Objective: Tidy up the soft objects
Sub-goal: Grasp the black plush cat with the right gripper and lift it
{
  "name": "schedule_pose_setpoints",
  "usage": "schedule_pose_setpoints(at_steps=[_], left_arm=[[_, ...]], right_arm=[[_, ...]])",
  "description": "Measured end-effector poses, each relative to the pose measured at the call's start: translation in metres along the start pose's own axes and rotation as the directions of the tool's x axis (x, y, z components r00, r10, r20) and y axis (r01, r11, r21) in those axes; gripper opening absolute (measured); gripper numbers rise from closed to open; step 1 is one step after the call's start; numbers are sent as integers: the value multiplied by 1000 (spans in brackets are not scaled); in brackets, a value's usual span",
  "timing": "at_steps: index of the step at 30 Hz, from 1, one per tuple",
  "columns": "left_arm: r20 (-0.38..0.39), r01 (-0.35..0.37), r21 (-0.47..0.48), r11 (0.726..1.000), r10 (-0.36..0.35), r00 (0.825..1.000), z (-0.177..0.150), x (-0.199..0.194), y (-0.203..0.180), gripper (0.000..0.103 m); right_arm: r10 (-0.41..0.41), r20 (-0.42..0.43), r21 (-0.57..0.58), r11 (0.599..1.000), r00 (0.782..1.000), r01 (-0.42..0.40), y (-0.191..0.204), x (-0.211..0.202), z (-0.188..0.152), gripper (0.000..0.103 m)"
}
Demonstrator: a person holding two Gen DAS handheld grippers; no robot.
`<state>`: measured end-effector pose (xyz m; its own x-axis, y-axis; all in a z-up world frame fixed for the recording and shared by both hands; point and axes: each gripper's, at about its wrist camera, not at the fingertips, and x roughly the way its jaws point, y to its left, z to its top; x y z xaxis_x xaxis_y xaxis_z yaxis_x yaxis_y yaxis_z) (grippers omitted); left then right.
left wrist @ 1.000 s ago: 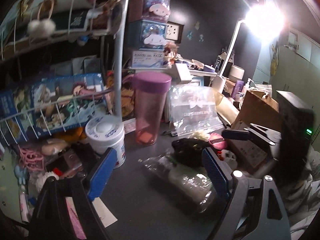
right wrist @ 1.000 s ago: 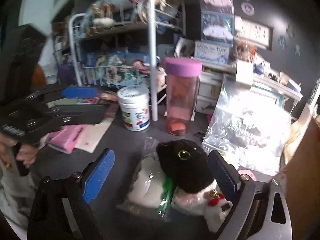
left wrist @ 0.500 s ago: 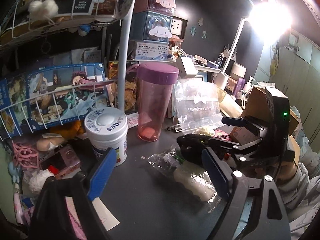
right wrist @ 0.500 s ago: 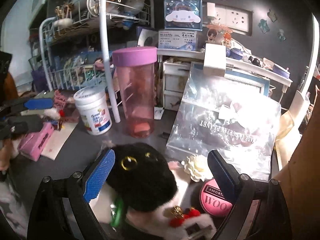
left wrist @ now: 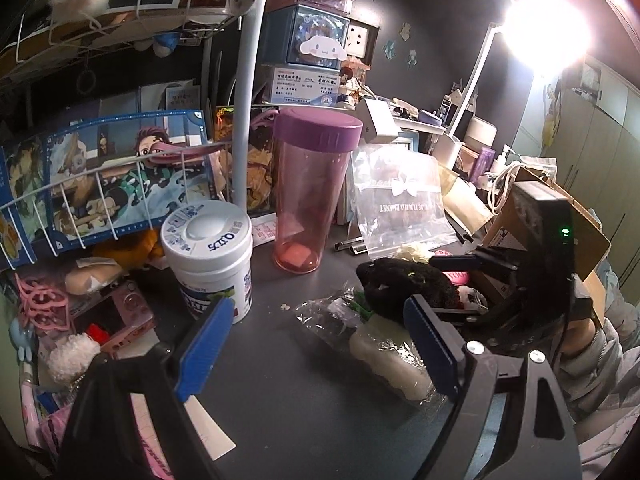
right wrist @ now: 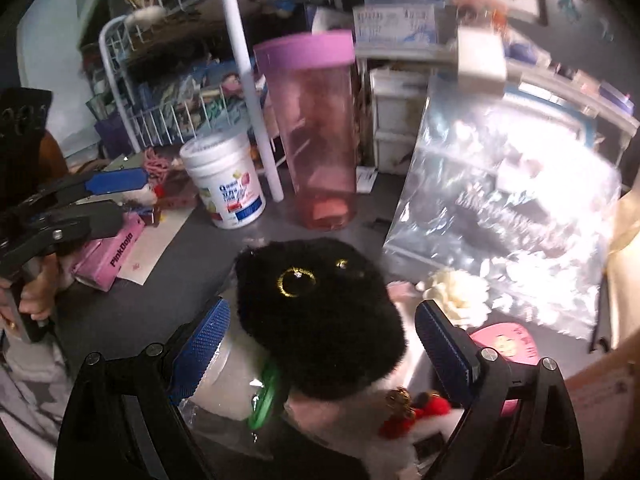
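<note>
A black plush cat (right wrist: 320, 312) with gold eyes and a white body lies on the dark desk, partly on a white soft item in a clear wrapper (right wrist: 232, 384). My right gripper (right wrist: 320, 352) is open, its blue pads on either side of the plush head without squeezing it. In the left wrist view the plush (left wrist: 404, 284) and wrapped item (left wrist: 384, 352) sit right of centre. My left gripper (left wrist: 316, 348) is open and empty above the desk, left of them. The right gripper (left wrist: 480, 280) shows there too.
A pink tumbler with a purple lid (left wrist: 312, 192), a white tub (left wrist: 210, 256), a clear zip bag (left wrist: 400, 204), a white wire rack (left wrist: 100, 176) and a pink box (right wrist: 112, 256) crowd the desk. A cardboard box (left wrist: 536, 216) stands at right.
My right gripper has moved forward and closer over the black plush, which now fills the gap between its pads. My left gripper has shifted slightly; both stay open.
</note>
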<state>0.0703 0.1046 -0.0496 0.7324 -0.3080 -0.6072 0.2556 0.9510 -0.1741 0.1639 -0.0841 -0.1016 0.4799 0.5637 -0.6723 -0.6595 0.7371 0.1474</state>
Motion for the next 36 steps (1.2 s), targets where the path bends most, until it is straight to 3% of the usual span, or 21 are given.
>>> schedule_pose_setpoints(at_steps=[1,4,6,10,18,20,27,32,36], left_arm=[[0,-1,0,1000,1,1000,0,0,0,85],[-1,1,-2,1000,-1,1000,-1,0,2,85],[-1,5,-5,1000,-5,1000,-1,0,2,85],[-4,9,-13,1000,-9,1000,0,2,3,85],[-23,3,-23,1000,-4,1000,-3,6,7,85],[-26,2,-24,1000,-2,1000,-4,7,7,85],[-36,37,-25,999,-38,999,1,11,1,85],[-23,99,-9,995,-99,995,9,4,-17,85],[-1,189,19,982,-189,982,18,-8,-41,85]], right_arm=[[9,-8,7,1000,1000,-9,0,2,0,82],[77,-22,24,997,997,-77,5,0,-2,73],[106,-22,13,994,994,-106,12,-5,-3,72],[61,-7,-14,998,998,-61,16,-1,2,73],[146,-59,94,986,987,-141,-3,26,4,73],[150,-67,109,984,986,-142,-3,27,2,65],[103,28,65,992,994,-104,6,1,-1,59],[80,112,-19,997,990,-78,29,-30,3,59],[98,192,-97,992,976,-81,53,-63,1,59]])
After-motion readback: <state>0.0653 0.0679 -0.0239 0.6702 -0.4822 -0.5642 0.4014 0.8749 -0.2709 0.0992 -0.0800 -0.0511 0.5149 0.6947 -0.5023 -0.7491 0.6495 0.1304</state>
